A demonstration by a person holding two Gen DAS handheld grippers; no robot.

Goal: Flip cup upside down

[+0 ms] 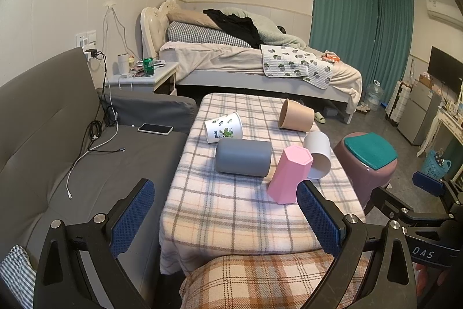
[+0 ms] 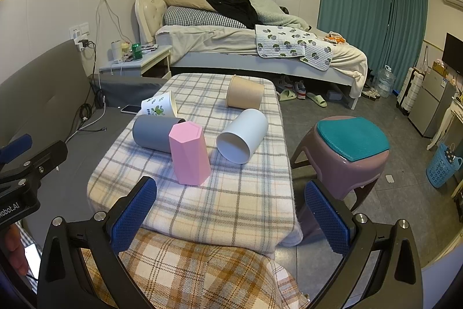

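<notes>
On plaid table (image 2: pixel 231 201): 5 cups, 4 toppled, pink cup (image 2: pixel 189 152) inverted.

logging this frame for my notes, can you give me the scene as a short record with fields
surface: table with plaid cloth
pink cup: standing, closed end up, nearest the grippers
grey cup: on its side, behind the pink one
white cup: on its side, mouth towards the camera
tan cup: on its side, far end
leaf-print cup: on its side, far left
left gripper: open, empty, clear of the cups
right gripper: open, empty
beside table: stool on the right
</notes>
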